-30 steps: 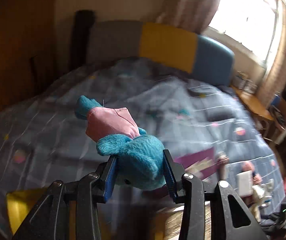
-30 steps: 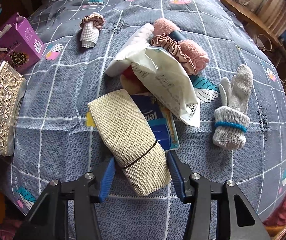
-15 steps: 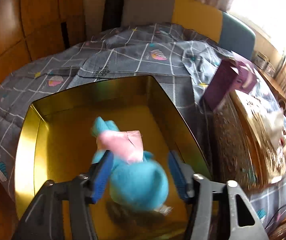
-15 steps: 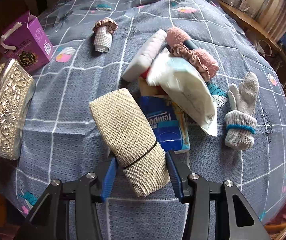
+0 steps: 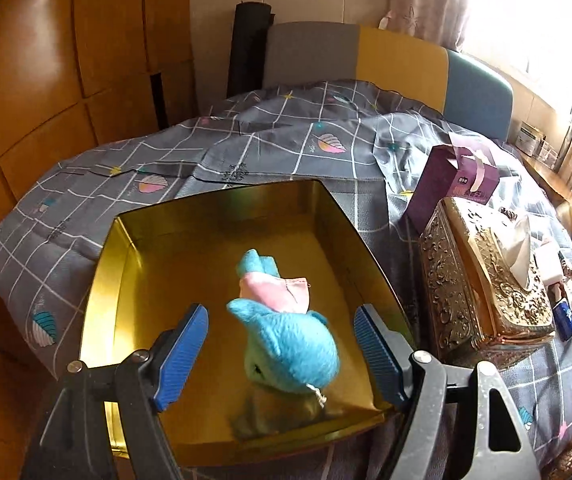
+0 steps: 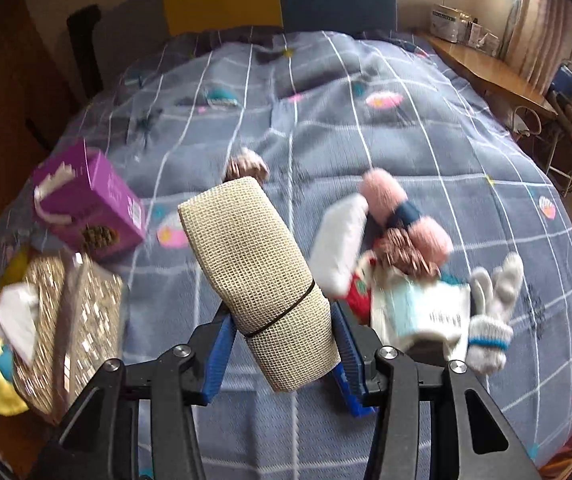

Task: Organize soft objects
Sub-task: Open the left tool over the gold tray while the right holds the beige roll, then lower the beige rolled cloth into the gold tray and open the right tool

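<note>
Inside gold tin (image 5: 126,240): plush toy (image 5: 289,344) (blue)

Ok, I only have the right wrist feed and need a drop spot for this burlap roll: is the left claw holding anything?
Observer: No. The left claw is opening, and its pads are clear of the blue plush toy between them.
Operator: Where is that toy?
Observer: Within the walls of an open gold tin on the bed.
Operator: Is there room for my burlap roll?
Observer: Probably. The tin's floor is bare left of and behind the toy.
</note>
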Available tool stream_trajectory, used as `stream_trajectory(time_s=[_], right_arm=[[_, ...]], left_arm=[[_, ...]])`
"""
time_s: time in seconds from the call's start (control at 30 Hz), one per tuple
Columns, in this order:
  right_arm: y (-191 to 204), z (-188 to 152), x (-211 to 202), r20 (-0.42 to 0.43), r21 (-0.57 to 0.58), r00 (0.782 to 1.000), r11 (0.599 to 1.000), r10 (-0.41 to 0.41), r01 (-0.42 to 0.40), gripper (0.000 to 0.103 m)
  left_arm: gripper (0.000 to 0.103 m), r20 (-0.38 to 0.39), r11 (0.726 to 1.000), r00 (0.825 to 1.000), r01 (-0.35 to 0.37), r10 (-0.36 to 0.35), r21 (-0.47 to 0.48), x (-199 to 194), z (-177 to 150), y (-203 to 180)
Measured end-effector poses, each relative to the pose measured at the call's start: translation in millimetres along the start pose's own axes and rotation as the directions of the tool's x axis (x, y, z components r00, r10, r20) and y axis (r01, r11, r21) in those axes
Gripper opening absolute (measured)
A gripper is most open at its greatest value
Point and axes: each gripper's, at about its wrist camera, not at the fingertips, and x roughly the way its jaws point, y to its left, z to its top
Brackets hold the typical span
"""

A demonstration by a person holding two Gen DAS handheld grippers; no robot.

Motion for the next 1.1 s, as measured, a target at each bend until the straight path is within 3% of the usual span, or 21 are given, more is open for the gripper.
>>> stream_trajectory(time_s=[0.23,0.43,0.5,0.6,0.67,0.73,0.8,0.9,1.1], right_arm=[[53.9,72.8,-4.6,0.071,0.027,0.993,0.995,0.090,-0.092,0.049],[168.4,101.6,-35.4,0.144,-0.180,0.949,0.951,0.279,-0.252,0.049],[211.9,93.1,-45.4,0.124,-0.290,0.923,0.903,0.365,-0.318,0.049],[271.8,57.9,-52.0,0.028,-0.464,0.887,0.792,0.461,-0.397,0.049],[302.4,23.9,-47.4,-0.058,-0.558,0.880,0.716,0.470,-0.420,0.049],[324.2,-8.0,-36.0,-0.133,-0.608,0.886,0.669,0.445,-0.428,0.049],[341.1,-32.7,-17.6,-0.195,-0.609,0.901,0.673,0.387,-0.420,0.049],[361.3,-57.9,12.5,-0.258,-0.592,0.905,0.685,0.338,-0.424,0.050],[386.7,-80.9,52.9,-0.256,-0.572,0.928,0.731,0.270,-0.371,0.055]], left_arm=[[0.077,0.060,0.997,0.996,-0.072,0.070,0.032,-19.7,-3.1,3.3],[0.077,0.060,0.995,0.994,-0.098,0.096,0.022,-25.0,-8.4,14.4],[0.077,0.058,0.994,0.993,-0.107,0.106,0.013,-25.7,-10.1,19.4],[0.077,0.062,0.993,0.991,-0.119,0.119,-0.005,-27.6,-12.8,28.4],[0.077,0.061,0.992,0.990,-0.125,0.126,-0.020,-27.7,-14.0,35.0],[0.077,0.053,0.991,0.990,-0.127,0.129,-0.046,-27.1,-15.9,43.3],[0.077,0.048,0.988,0.990,-0.132,0.135,-0.075,-26.7,-17.6,51.6],[0.077,0.039,0.986,0.990,-0.131,0.136,-0.106,-27.4,-20.3,60.4],[0.077,0.037,0.982,0.989,-0.139,0.144,-0.126,-29.0,-25.4,68.7]])
